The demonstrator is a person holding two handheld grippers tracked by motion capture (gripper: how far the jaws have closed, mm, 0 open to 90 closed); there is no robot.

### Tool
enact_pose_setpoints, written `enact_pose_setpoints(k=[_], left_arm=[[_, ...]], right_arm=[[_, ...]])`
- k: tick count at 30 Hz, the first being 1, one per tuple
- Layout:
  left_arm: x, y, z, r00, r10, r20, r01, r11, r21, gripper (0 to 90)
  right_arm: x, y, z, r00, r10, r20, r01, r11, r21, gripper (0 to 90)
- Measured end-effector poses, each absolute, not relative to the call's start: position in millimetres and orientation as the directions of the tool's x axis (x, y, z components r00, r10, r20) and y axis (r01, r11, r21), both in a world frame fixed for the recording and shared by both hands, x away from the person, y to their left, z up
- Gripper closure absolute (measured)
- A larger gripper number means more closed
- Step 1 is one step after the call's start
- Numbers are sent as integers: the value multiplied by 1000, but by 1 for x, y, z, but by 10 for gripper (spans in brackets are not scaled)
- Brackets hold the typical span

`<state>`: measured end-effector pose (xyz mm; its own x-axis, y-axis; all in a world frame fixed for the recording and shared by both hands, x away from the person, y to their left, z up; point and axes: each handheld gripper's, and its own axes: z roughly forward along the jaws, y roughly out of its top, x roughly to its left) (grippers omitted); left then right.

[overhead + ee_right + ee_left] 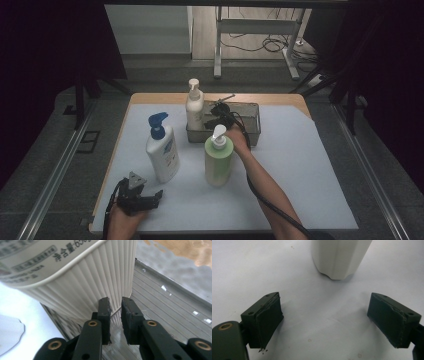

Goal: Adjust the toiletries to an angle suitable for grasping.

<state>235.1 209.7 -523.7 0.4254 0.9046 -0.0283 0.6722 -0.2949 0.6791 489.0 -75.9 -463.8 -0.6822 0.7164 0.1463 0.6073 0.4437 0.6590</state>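
Observation:
A cream ribbed pump bottle (194, 107) stands at the left end of a clear bin (250, 106) at the back of the table. My right gripper (220, 117) reaches into that bin beside the bottle. In the right gripper view its jaws (115, 301) stand a narrow gap apart at the base of the cream bottle (82, 277), and the pads press on nothing. My left gripper (159, 197) rests near the front left edge, open wide (325, 307). It points at the base of a white bottle with a blue pump (339, 257).
The white bottle with the blue pump (162, 150) and a green bottle with a white pump (218, 160) stand mid-table on the white mat (300, 165). The person's right forearm (265, 185) crosses the mat to the bin. The bin's ribbed floor (170, 290) lies bare right of the cream bottle.

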Motion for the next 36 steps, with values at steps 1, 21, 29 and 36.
enact_pose_setpoints(k=[1, 21, 29, 36], left_arm=[[235, 210, -524, 425, 905, -28, 672, -295, 679, 119], [235, 210, -524, 426, 904, -29, 673, -295, 678, 119], [235, 210, -524, 426, 904, -30, 673, -295, 678, 119], [235, 210, -524, 426, 904, -30, 673, -295, 679, 119]], right_arm=[[488, -76, -463, -680, 720, 139, 606, 446, 659, 752], [469, -112, -433, -683, 724, 97, 552, 424, 718, 463], [458, -126, -427, -693, 714, 96, 539, 426, 727, 371], [444, -139, -419, -704, 707, 71, 512, 435, 741, 320]])
